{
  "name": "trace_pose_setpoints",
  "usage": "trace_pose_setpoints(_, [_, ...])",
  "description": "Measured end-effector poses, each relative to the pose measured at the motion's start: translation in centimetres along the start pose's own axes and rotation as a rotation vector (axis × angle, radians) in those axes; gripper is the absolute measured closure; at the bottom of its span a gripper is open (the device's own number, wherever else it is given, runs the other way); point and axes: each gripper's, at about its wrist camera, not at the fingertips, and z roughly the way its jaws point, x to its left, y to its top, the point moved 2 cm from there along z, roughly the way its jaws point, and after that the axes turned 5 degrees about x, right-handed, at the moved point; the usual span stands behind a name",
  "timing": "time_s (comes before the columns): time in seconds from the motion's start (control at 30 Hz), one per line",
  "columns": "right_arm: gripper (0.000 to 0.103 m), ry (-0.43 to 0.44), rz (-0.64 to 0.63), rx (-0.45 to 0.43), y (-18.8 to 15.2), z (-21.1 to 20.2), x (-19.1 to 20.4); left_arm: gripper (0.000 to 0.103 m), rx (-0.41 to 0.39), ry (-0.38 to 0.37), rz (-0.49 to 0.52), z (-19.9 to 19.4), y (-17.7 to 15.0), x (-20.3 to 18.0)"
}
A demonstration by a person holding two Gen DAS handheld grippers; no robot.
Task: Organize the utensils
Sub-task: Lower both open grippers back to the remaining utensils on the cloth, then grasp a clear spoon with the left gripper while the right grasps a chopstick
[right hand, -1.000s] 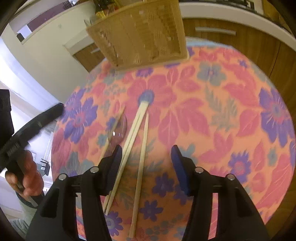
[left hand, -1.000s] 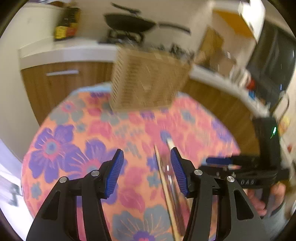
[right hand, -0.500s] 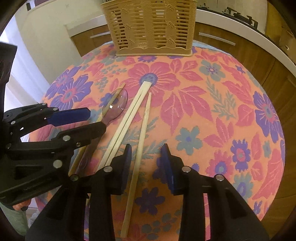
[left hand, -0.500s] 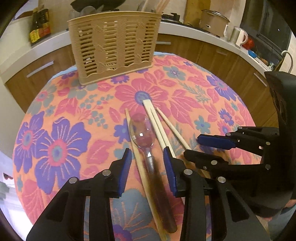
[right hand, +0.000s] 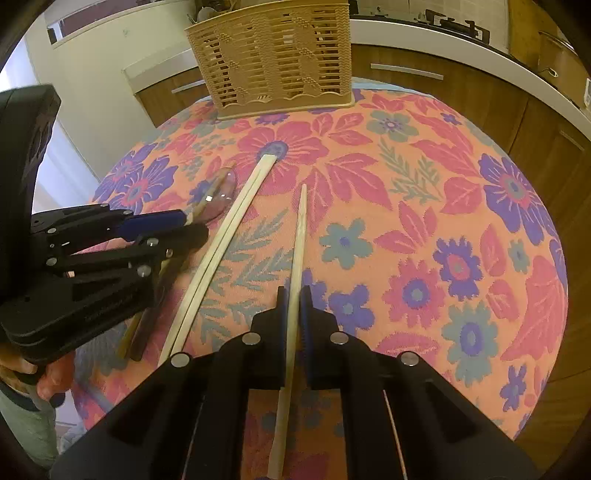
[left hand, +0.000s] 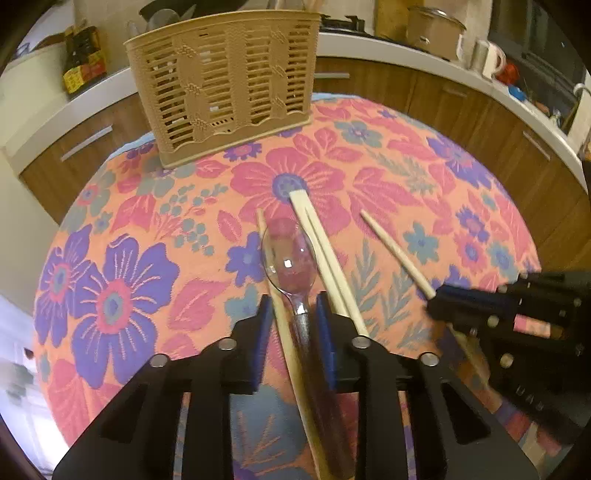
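Observation:
A clear plastic spoon (left hand: 291, 254) with a dark handle lies on the flowered tablecloth (left hand: 122, 266), a single chopstick (left hand: 284, 332) beside it on the left. My left gripper (left hand: 291, 306) straddles both, its jaws narrowed around them; contact is unclear. A joined pair of chopsticks (left hand: 325, 251) lies just right. My right gripper (right hand: 294, 302) is shut on a single chopstick (right hand: 301, 229) that still rests on the cloth. The tan slotted utensil basket (left hand: 225, 77) stands at the far edge, also in the right wrist view (right hand: 277, 55).
The round table drops off on all sides. Wooden cabinets and a white counter (left hand: 406, 48) curve behind it, with a pot (left hand: 432, 29) and kettle. The left gripper's body (right hand: 85, 266) sits close to the right gripper's left.
Both grippers came down to the table and narrowed their jaws. The left one closed in around the spoon and chopstick; the right one closed on the single chopstick.

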Motion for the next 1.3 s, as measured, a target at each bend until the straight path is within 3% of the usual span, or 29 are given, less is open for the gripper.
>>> trace_pose_setpoints(0.1, [0.098, 0.004, 0.003, 0.001, -0.1, 0.0, -0.1, 0.085, -0.001, 0.006, -0.006, 0.2, 0.1, 0.0])
trace_pose_setpoints(0.17, [0.098, 0.015, 0.011, 0.002, -0.1, 0.0, -0.3, 0.093, -0.006, 0.012, -0.016, 0.3, 0.1, 0.1])
trace_pose_setpoints(0.27, [0.098, 0.027, 0.024, 0.001, -0.2, 0.0, -0.4, 0.102, -0.031, -0.032, -0.044, -0.5, 0.2, 0.7])
trace_pose_setpoints(0.63, [0.099, 0.011, 0.045, -0.034, 0.6, -0.7, -0.7, 0.102, -0.055, -0.165, -0.151, -2.5, -0.3, 4.2])
trace_pose_setpoints(0.97, [0.099, 0.006, 0.083, -0.012, 0.7, 0.2, -1.8, 0.102, -0.013, -0.086, -0.213, -2.0, -1.3, 8.4])
trace_pose_setpoints(1.07, [0.099, 0.009, 0.086, -0.016, 0.7, 0.3, -1.9, 0.1, -0.005, -0.061, -0.193, -1.8, -1.4, 8.6])
trace_pose_setpoints(1.2, [0.099, 0.026, 0.099, -0.011, 0.7, 0.2, -2.3, 0.076, 0.007, -0.045, -0.191, -1.8, -1.8, 9.5])
trace_pose_setpoints(1.3, [0.098, 0.052, 0.104, -0.002, 0.7, 0.2, -2.6, 0.076, 0.013, -0.045, -0.17, -1.8, -2.0, 9.6])
